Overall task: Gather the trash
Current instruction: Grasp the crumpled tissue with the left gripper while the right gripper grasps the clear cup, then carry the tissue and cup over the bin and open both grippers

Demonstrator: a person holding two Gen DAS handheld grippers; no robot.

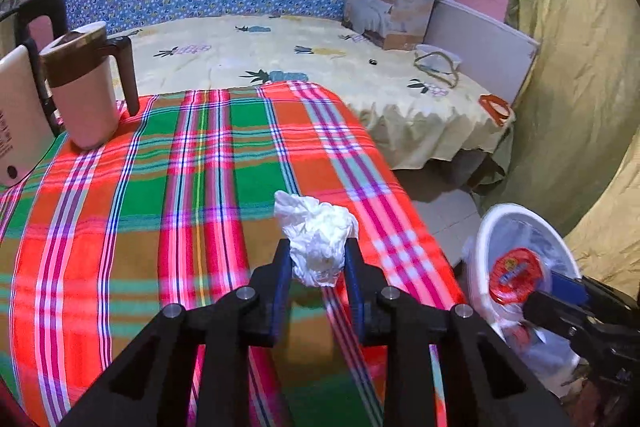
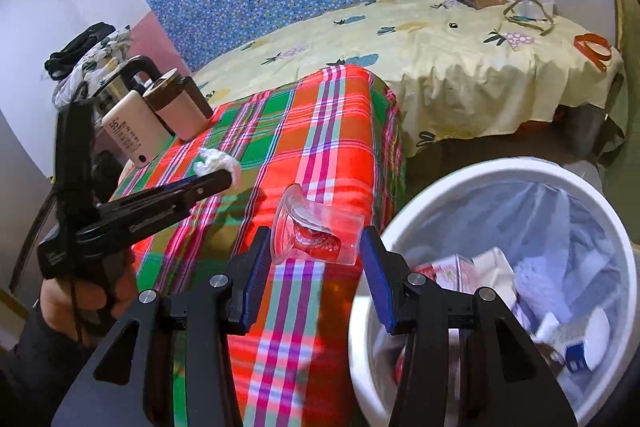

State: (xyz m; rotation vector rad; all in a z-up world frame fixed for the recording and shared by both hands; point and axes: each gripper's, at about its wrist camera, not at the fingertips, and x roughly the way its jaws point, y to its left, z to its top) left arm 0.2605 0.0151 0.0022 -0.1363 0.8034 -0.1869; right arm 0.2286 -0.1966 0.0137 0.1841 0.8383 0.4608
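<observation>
My left gripper [image 1: 318, 255] is shut on a crumpled white tissue [image 1: 318, 239] and holds it just above the plaid tablecloth [image 1: 160, 207]; the tissue also shows in the right wrist view [image 2: 218, 163], at the tip of the left gripper [image 2: 230, 179]. My right gripper [image 2: 316, 239] is shut on a clear plastic cup [image 2: 316, 233] with a red wrapper inside, held sideways at the table's right edge. In the left wrist view the cup [image 1: 516, 275] hangs over the white trash bin [image 1: 486, 227]. The bin [image 2: 400, 231] has a liner and holds several pieces of trash.
A white mug with a brown lid [image 1: 86, 87], a white power bank [image 1: 16, 131] and a kettle [image 2: 120, 79] stand at the table's far left. Behind is a bed with a yellow sheet [image 1: 280, 59], a cardboard box [image 1: 392, 3] and small items.
</observation>
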